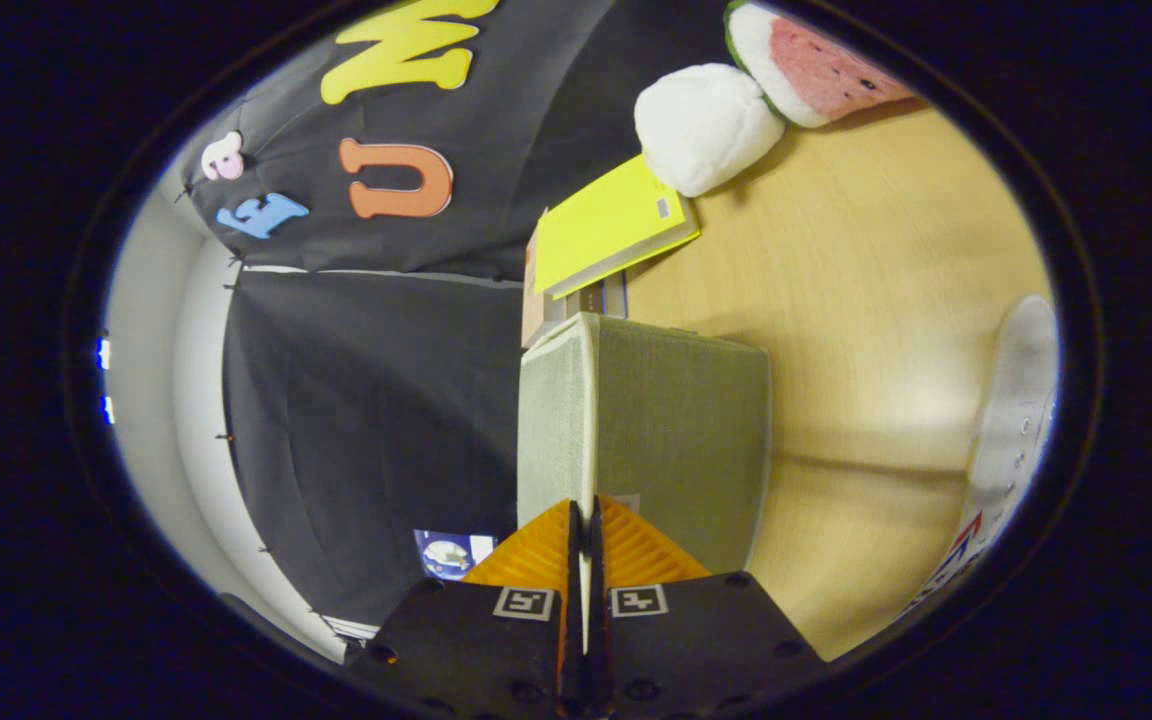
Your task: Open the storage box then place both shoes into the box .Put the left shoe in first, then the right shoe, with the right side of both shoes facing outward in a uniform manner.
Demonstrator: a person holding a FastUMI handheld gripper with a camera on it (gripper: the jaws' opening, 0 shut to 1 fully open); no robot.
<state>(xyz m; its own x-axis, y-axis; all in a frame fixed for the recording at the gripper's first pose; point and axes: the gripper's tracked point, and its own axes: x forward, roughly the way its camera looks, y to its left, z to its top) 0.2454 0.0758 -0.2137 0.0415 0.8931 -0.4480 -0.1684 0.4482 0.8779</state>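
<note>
The gripper is rolled onto its side, so the wooden bench stands like a wall beside it. Its two fingers are nearly closed, pinching a thin pale edge that runs between them; this looks like the lip of the lid of the grey fabric storage box, which sits just ahead of the fingers, resting on the bench. Whether both fingers truly press on that edge is hard to tell, since only a narrow sliver shows between them. The box appears to be cloth over thin board: probably light, a little soft, and likely to flex or slide if pulled hard, so the lid's rim is the sensible place to hold. Beyond the box lies a yellow book on what may be other books, then a white plush and a watermelon-slice plush. Well apart from the box, a white canvas sneaker lies on the bench, partly cut off; it should be light and pliable. Which shoe it is cannot be told.
</note>
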